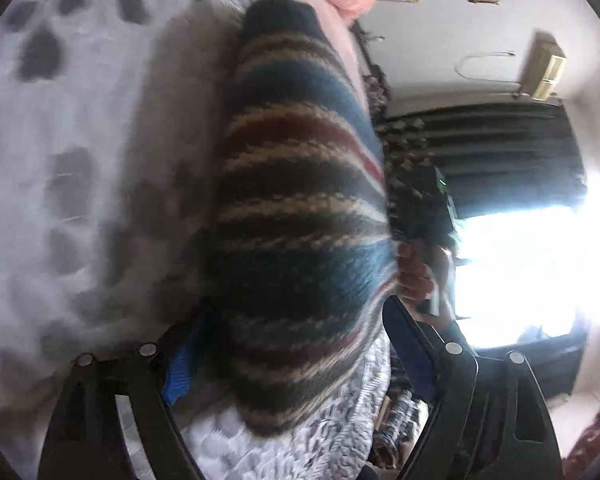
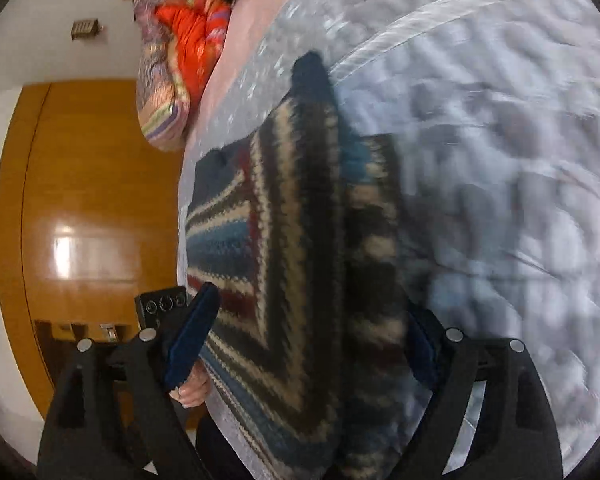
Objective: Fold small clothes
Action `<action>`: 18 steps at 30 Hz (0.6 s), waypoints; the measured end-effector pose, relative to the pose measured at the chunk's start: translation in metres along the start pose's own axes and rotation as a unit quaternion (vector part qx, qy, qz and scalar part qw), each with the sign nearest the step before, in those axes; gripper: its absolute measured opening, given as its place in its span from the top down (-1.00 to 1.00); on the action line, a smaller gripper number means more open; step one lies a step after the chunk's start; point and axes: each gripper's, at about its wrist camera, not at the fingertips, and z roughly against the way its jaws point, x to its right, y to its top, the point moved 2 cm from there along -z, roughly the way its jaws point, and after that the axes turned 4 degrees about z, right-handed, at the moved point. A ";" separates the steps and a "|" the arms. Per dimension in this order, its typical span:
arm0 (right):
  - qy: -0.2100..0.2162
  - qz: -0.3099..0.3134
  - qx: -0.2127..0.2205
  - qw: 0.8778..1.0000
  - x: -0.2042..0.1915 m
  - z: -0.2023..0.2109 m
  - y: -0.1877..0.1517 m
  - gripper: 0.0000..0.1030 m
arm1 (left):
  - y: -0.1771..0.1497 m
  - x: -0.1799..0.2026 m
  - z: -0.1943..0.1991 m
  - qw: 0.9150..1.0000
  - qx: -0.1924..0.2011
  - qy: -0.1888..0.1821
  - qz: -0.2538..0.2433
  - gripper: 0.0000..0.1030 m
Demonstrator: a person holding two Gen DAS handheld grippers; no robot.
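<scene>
The bed (image 2: 500,128), covered in a grey-and-white quilted spread with dark leaf-shaped marks, fills most of both wrist views and carries everything that matters here. Beyond its far edge lie a heap of orange and patterned bedding (image 2: 180,52), a glossy wooden door (image 2: 88,208), a dark curtain (image 1: 500,152) and a blown-out window (image 1: 540,272).

Next in size is the task's thing, a striped knitted garment (image 2: 296,248) in navy, teal, maroon and cream. It lies partly on the spread and partly lifted, bunched into a long hump between the two tools. In the right wrist view the stripes meet in a chevron, which suggests a layer turned over on itself (though blur makes the exact layering hard to read).

The left gripper (image 1: 284,344) has its jaws around the near end of the knit, and they look clamped on it; the right gripper (image 2: 312,344) likewise has fabric filling the space between its jaws, seemingly pinched. A person's hand (image 1: 420,276) shows past the garment in the left wrist view.

By my reading, a fold is under way: an edge is being carried across. The next move calls for keeping both corners level, laying the raised part flat onto the rest, then releasing without dragging the knit.

No brand, label or legible writing shows anywhere.
</scene>
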 end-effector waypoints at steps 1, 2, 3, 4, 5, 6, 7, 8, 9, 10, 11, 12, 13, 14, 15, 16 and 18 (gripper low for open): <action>0.000 0.006 -0.003 1.000 -0.003 -0.007 0.005 -0.63 | 0.001 0.000 -0.005 1.000 -0.001 0.001 -0.002 -0.65; 0.002 0.010 -0.005 1.000 -0.006 -0.013 0.009 -0.63 | 0.001 0.001 -0.009 1.000 -0.002 0.003 -0.005 -0.65; 0.004 0.012 -0.006 1.000 -0.006 -0.018 0.014 -0.63 | 0.000 0.003 -0.013 1.000 -0.003 0.009 -0.012 -0.65; 0.004 0.013 -0.004 1.000 -0.007 -0.022 0.017 -0.63 | -0.001 0.004 -0.015 1.000 -0.004 0.018 -0.015 -0.63; 0.003 0.014 -0.001 1.000 -0.008 -0.024 0.017 -0.61 | 0.000 0.005 -0.017 1.000 -0.004 0.024 -0.014 -0.62; 0.001 0.014 0.002 1.000 -0.007 -0.023 0.017 -0.47 | 0.000 0.006 -0.018 0.999 -0.002 0.036 -0.007 -0.60; 0.003 0.012 0.006 1.000 -0.008 -0.024 0.017 -0.22 | 0.000 0.008 -0.019 0.999 -0.001 0.046 -0.004 -0.51; 0.004 0.011 0.009 1.000 -0.008 -0.027 0.019 -0.14 | 0.000 0.012 -0.018 0.998 -0.001 0.060 -0.007 -0.40; 0.003 0.012 0.014 1.000 -0.008 -0.026 0.019 -0.02 | -0.001 0.014 -0.020 0.997 -0.004 0.072 -0.007 -0.28; 0.001 0.016 0.021 1.000 -0.010 -0.024 0.018 0.06 | -0.001 0.013 -0.020 0.997 -0.005 0.074 -0.001 -0.20; -0.001 0.018 0.025 1.000 -0.011 -0.023 0.017 0.08 | -0.001 0.013 -0.020 0.997 -0.006 0.076 0.002 -0.16; -0.003 0.020 0.030 0.999 -0.012 -0.021 0.015 0.11 | -0.001 0.015 -0.019 0.997 -0.006 0.078 0.000 -0.11; -0.007 0.023 0.035 0.999 -0.015 -0.020 0.015 0.14 | -0.002 0.016 -0.017 0.997 -0.006 0.082 -0.004 -0.05; -0.011 0.026 0.039 0.999 -0.017 -0.018 0.014 0.15 | -0.001 0.019 -0.016 0.996 -0.007 0.085 -0.006 -0.02; -0.011 0.027 0.042 0.999 -0.018 -0.015 0.011 0.16 | 0.001 0.022 -0.017 0.996 -0.009 0.088 -0.009 0.04; -0.010 0.028 0.048 0.998 -0.022 -0.012 0.009 0.17 | 0.000 0.026 -0.015 0.996 -0.010 0.089 -0.011 0.09; -0.007 0.030 0.057 0.998 -0.029 -0.007 0.006 0.19 | -0.001 0.033 -0.011 0.995 -0.010 0.094 -0.022 0.16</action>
